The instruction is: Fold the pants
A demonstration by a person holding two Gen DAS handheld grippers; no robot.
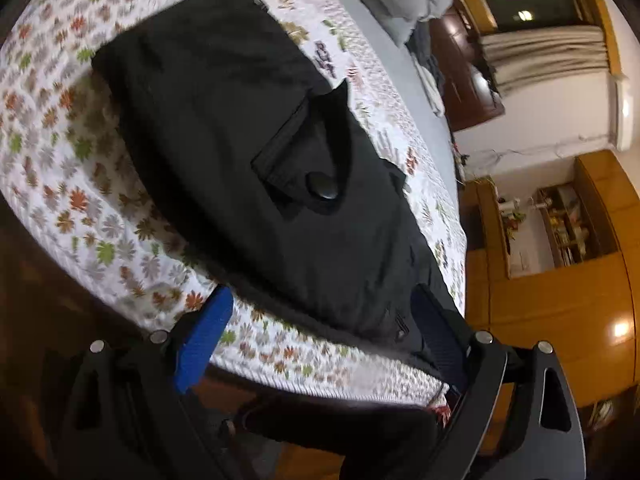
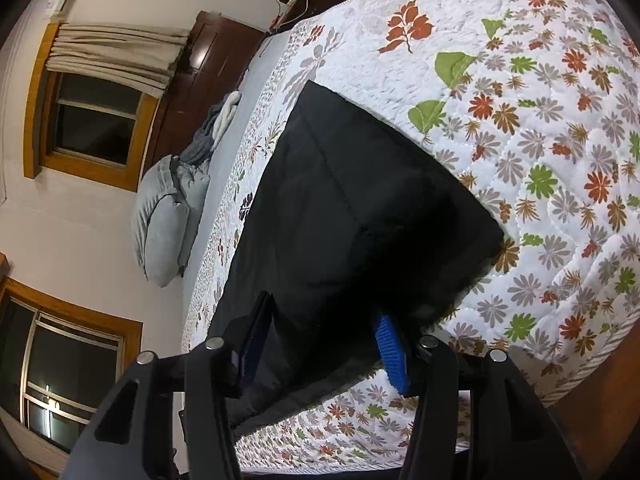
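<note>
Left wrist view: left claw (image 1: 320,328) stands wide open at the bottom of the frame. Its blue pad (image 1: 204,340) at lower left sits over the flowered mattress (image 1: 80,184), clear of the cloth; the other pad at lower right is dark and lies against or just over the near edge of the black pants (image 1: 248,152). Contact there cannot be told. The pants lie folded on the mattress, running from upper left to lower right, with a flap pocket and button (image 1: 322,191) at centre.

Right wrist view: right claw (image 2: 320,344) is about half open at the bottom centre. The near hem of the pants (image 2: 352,208) lies between its two pads, the cloth sagging over the mattress (image 2: 560,200) edge. Pads do not clearly press on it. Grey pillow (image 2: 160,224) at mid left
</note>
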